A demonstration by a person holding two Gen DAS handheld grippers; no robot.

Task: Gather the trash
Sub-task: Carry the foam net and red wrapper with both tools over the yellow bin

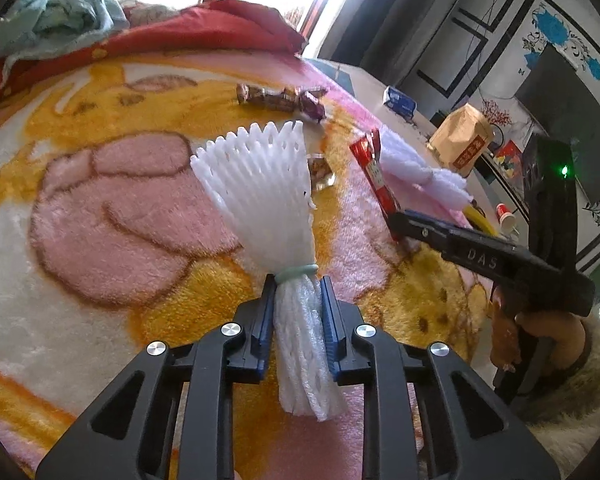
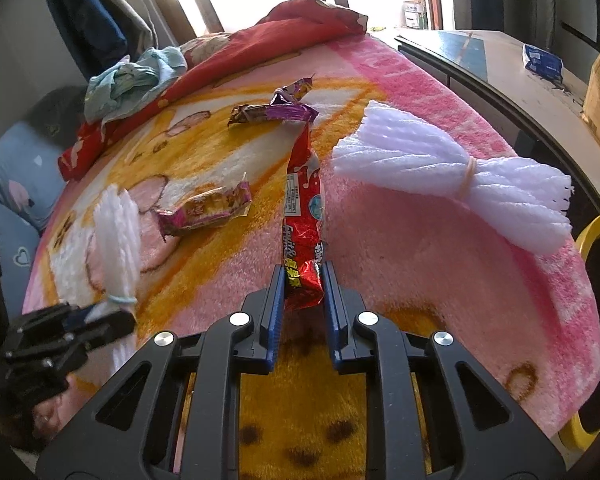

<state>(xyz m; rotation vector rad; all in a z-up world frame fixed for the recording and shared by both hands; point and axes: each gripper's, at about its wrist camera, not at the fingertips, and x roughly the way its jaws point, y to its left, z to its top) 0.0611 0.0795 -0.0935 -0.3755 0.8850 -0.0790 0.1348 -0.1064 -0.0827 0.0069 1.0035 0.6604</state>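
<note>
My left gripper point(image 1: 298, 286) is shut on a white foam net sleeve point(image 1: 260, 184) tied with a pale green band; its flared end fans out ahead over the blanket. In the right wrist view the same left gripper point(image 2: 100, 314) holds that foam net sleeve point(image 2: 118, 220) at the left. My right gripper point(image 2: 303, 276) is shut on the near end of a long red snack wrapper point(image 2: 302, 200), which shows in the left wrist view as the red snack wrapper point(image 1: 374, 172) pinched by the right gripper point(image 1: 396, 224). A second foam net sleeve point(image 2: 452, 180) lies at the right.
Purple candy wrappers point(image 2: 278, 110) and a pink wrapper point(image 2: 204, 210) lie on the pink and orange blanket point(image 2: 400, 300). A red quilt point(image 2: 260, 44) and a teal cloth point(image 2: 132, 76) are piled beyond. A yellow bin rim point(image 2: 592, 232) sits right of the bed, by a cabinet point(image 2: 512, 76).
</note>
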